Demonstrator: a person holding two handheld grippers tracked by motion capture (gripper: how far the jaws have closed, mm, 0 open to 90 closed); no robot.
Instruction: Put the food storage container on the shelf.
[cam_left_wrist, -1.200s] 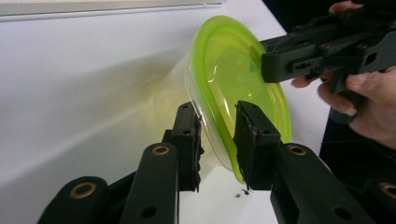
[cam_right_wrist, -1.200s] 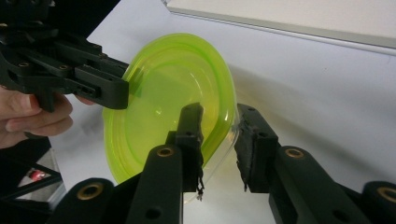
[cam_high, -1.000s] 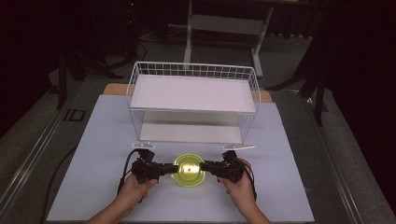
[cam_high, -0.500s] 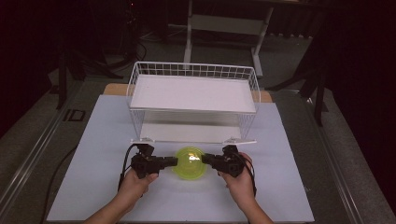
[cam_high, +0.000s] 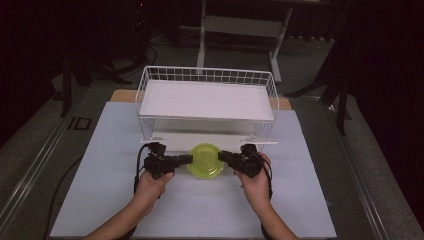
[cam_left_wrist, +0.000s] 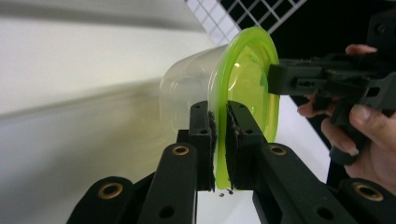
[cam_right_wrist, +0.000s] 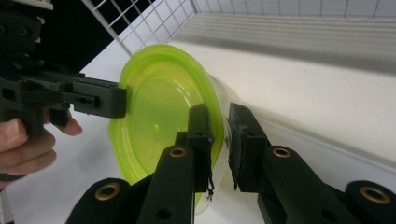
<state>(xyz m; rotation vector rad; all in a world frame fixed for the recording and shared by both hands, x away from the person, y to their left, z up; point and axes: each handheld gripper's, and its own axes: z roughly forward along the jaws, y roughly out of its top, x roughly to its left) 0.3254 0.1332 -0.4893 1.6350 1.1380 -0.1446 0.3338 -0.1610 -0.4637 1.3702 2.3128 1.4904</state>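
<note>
A clear plastic container with a lime-green lid (cam_high: 205, 160) hangs just above the white mat, in front of the wire rack (cam_high: 207, 75). My left gripper (cam_high: 189, 159) is shut on the left edge of the lid's rim. My right gripper (cam_high: 221, 156) is shut on the opposite edge. In the left gripper view my jaws (cam_left_wrist: 218, 126) pinch the green rim (cam_left_wrist: 247, 60), with the right gripper (cam_left_wrist: 275, 79) clamped on its far side. In the right gripper view my jaws (cam_right_wrist: 219, 126) clamp the rim (cam_right_wrist: 159, 102), and the left gripper (cam_right_wrist: 122, 101) holds the far edge.
The white two-tier wire rack has a flat upper shelf (cam_high: 207, 100) and a lower shelf (cam_high: 200, 136) just behind the container. A white mat (cam_high: 100, 190) covers the table. Dark floor and stand legs (cam_high: 202, 35) lie beyond the rack.
Both hands carried the container away from the person, toward the rack's lower shelf, and slightly upward. The grip on both sides stays the same.
</note>
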